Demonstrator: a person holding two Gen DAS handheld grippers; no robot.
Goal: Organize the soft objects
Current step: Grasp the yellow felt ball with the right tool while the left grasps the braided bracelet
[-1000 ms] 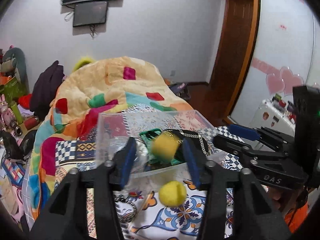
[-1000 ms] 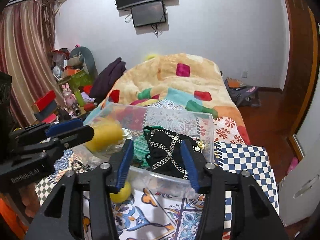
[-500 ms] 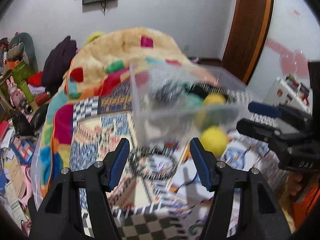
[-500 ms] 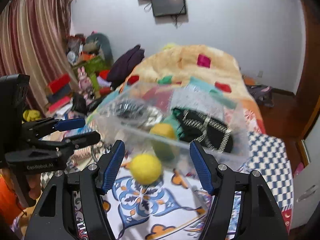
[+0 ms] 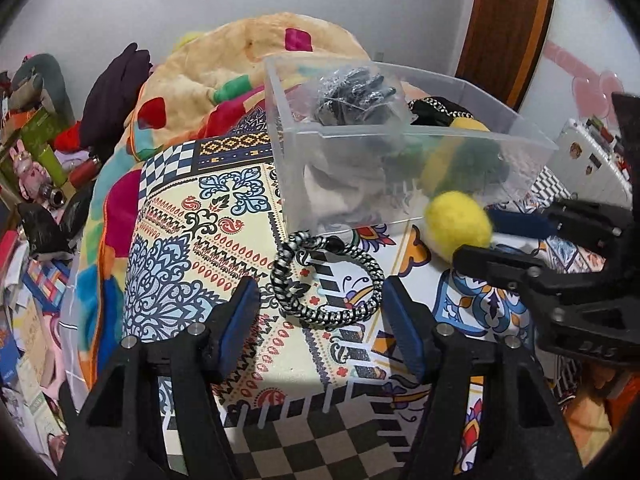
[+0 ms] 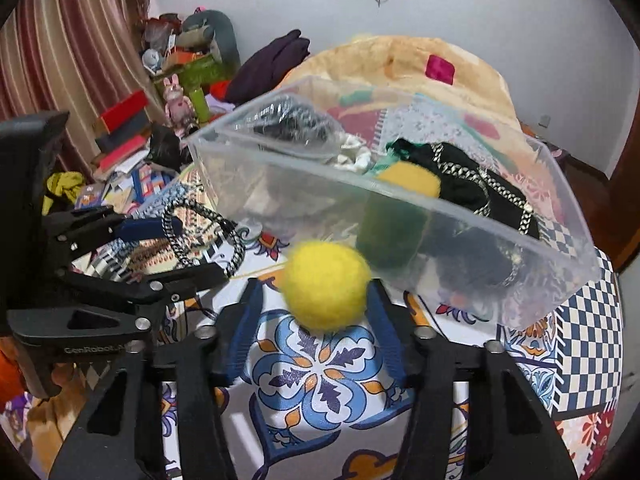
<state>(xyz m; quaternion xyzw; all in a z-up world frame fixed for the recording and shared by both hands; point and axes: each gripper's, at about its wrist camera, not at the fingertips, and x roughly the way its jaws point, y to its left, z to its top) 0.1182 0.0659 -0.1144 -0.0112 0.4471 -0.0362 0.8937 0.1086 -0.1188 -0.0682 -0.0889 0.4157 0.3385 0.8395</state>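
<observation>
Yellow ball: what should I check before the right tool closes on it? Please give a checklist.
1. Ball between the right tool's fingers: ok.
2. Right tool open: ok.
3. Ball at rest: cannot tell, it is blurred.
4. Ball apart from the bin wall: cannot tell.
5. Left tool away from the ball, open at the loop: ok.

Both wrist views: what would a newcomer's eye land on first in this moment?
First, the yellow felt ball on the patterned bedspread, framed by the right gripper with its jaws open around it, just in front of the clear plastic bin. Next, the black-and-white braided cord loop lying ahead of the open left gripper. The bin already holds another yellow ball and a chain-trimmed black item.
</observation>
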